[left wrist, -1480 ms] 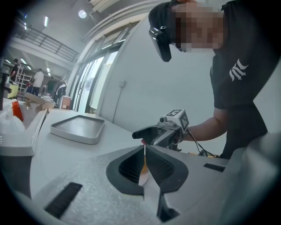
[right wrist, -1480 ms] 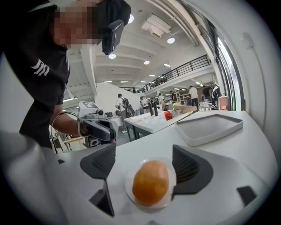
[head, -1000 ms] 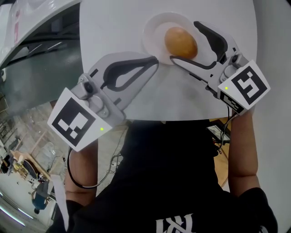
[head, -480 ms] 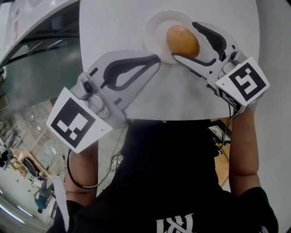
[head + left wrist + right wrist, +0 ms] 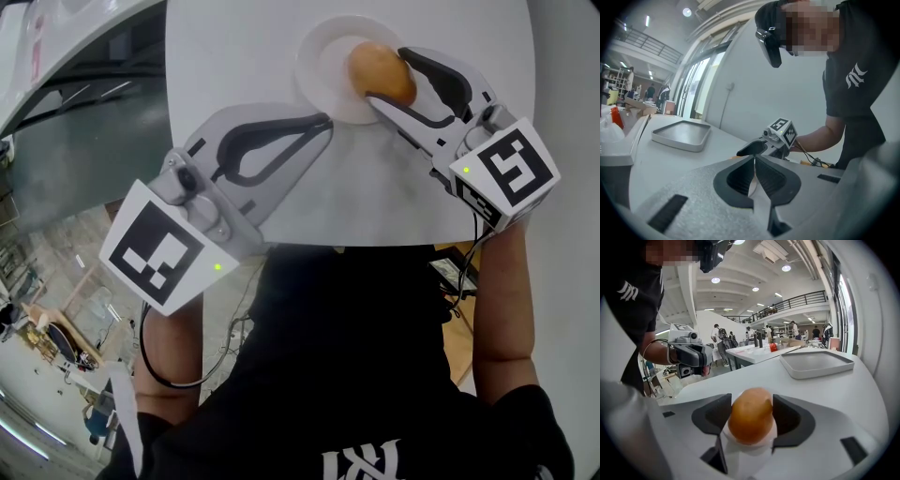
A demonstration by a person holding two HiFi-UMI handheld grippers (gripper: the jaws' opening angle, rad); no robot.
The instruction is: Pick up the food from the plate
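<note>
A golden-brown round bun (image 5: 380,70) lies on the small white plate (image 5: 323,66) at the far side of the white table (image 5: 225,56). My right gripper (image 5: 386,73) has just been closing its jaws round the bun, and both dark pads now touch its sides. The right gripper view shows the bun (image 5: 751,420) filling the gap of that gripper (image 5: 751,404), with the plate (image 5: 750,451) under it. Left of the plate my left gripper (image 5: 323,120) rests shut and holds nothing. In its own view the left gripper (image 5: 753,159) has its tips together.
A shallow grey tray (image 5: 815,363) lies farther along the table, also seen as the tray (image 5: 682,135) in the left gripper view. The table's near edge (image 5: 375,246) runs just before the person's body. More tables and people stand in the hall behind.
The right gripper's jaws have closed from wide apart onto the sides of the bun, and the gripper has edged slightly toward the plate. The left gripper has kept still.
</note>
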